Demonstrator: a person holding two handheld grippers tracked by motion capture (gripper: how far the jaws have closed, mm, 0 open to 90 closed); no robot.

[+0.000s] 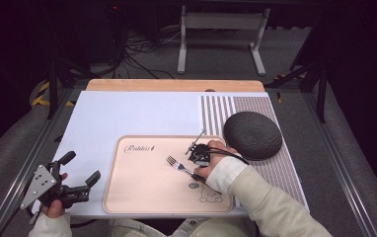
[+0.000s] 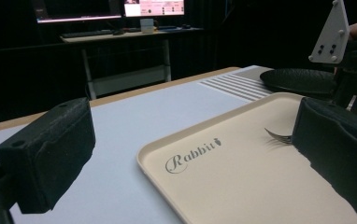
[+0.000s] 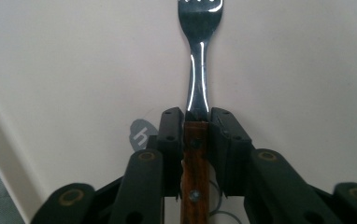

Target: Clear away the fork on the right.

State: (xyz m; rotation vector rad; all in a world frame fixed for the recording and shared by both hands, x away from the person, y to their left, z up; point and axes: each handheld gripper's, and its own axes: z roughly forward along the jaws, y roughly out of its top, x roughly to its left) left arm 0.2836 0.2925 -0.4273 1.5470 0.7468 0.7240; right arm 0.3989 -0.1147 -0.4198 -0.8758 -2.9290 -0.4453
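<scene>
On smooth beige tray (image 1: 142, 190): right tool (image 3: 196, 123) clamps wood-handled steel fork (image 3: 199, 56).

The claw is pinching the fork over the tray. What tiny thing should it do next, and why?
Probably lower it gently and let go. The right gripper is shut on the wooden-handled metal fork, whose tines point out over the beige plastic tray. The left gripper waits open beside the tray's left edge, so nothing blocks the spot.

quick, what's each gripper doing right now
Left gripper: open, holding nothing.
Right gripper: shut on the fork, gripping its wooden handle over the tray.
</scene>
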